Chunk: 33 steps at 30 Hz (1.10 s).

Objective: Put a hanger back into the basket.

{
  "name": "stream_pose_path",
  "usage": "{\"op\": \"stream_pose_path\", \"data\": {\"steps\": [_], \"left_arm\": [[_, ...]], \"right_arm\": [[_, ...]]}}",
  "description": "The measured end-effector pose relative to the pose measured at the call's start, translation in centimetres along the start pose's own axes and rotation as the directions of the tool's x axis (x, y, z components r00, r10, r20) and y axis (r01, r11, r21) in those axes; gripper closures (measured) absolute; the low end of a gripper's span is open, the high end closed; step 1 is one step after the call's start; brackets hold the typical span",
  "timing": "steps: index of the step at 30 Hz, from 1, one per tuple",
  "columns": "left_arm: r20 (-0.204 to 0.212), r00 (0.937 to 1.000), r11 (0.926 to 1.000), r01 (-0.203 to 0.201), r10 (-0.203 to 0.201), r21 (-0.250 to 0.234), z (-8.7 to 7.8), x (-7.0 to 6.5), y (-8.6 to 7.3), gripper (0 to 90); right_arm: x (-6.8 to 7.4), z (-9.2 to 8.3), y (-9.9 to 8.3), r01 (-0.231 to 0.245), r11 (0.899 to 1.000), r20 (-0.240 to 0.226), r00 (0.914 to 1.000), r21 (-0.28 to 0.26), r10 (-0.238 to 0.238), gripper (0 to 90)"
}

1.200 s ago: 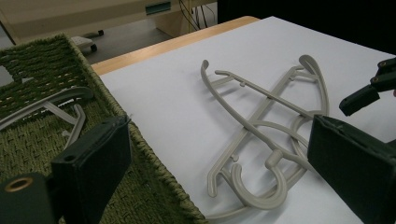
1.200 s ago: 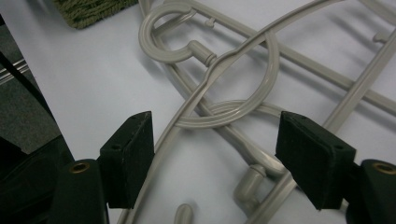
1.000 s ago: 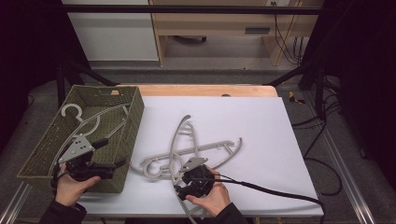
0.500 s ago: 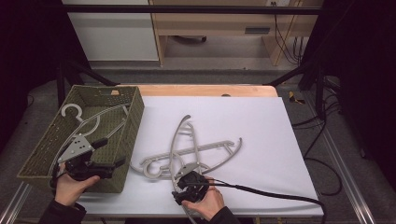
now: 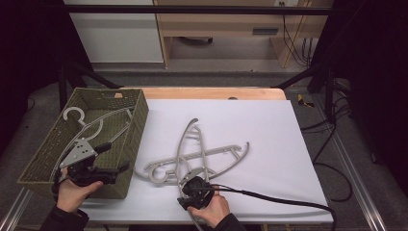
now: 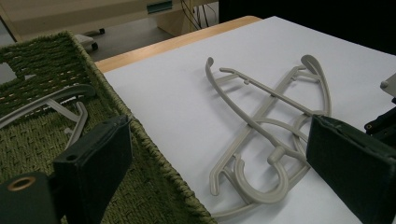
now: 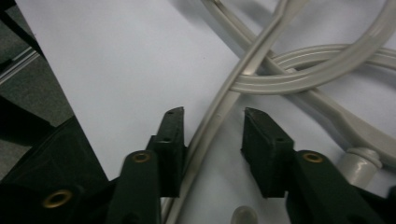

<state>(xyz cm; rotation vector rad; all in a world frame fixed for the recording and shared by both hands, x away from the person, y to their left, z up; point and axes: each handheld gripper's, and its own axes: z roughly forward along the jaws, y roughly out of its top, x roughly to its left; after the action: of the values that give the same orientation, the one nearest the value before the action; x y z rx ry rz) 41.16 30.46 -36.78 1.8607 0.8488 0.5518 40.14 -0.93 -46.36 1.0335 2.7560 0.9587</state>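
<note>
The right gripper (image 5: 193,188) is sitting low at the near edge of the white table (image 5: 269,120), the person's right hand (image 5: 211,210) wrapped under it with the wrist angled in from below. Its jaws have just been closing around a curved arm of the upper hanger (image 7: 219,107) (one pad is touching the bar, the other is standing a little off it), so the bar is lying between them but is not yet pinched. Two grey hangers (image 5: 197,156) are lying crossed on the table, near the green woven basket (image 5: 137,120). The left hand (image 5: 72,192) is holding the left gripper (image 5: 122,167) level beside the basket's near corner, jaws spread wide and gripping nothing. A third hanger (image 5: 84,126) is resting inside the basket.
</note>
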Motion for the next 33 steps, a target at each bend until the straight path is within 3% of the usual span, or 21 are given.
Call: {"op": "stream_pose_path", "data": {"steps": [2,19,33], "left_arm": [[0.001,1.0,1.0,0.0,0.0,0.001,0.0,0.0,0.0,6.9],[0.0,1.0,1.0,0.0,0.0,0.001,0.0,0.0,0.0,7.2],[0.006,1.0,1.0,-0.005,0.005,0.009,0.2,-0.2,-0.1,7.3]], "right_arm": [[0.0,-0.1,0.0,-0.002,1.0,-0.009,1.0,0.007,0.002,67.5],[-0.7,-1.2,0.1,-0.031,0.994,0.027,0.9992,0.101,0.028,75.3],[-2.3,-2.6,-0.8,-0.09,0.991,0.034,0.9956,0.101,0.087,80.4]]}}
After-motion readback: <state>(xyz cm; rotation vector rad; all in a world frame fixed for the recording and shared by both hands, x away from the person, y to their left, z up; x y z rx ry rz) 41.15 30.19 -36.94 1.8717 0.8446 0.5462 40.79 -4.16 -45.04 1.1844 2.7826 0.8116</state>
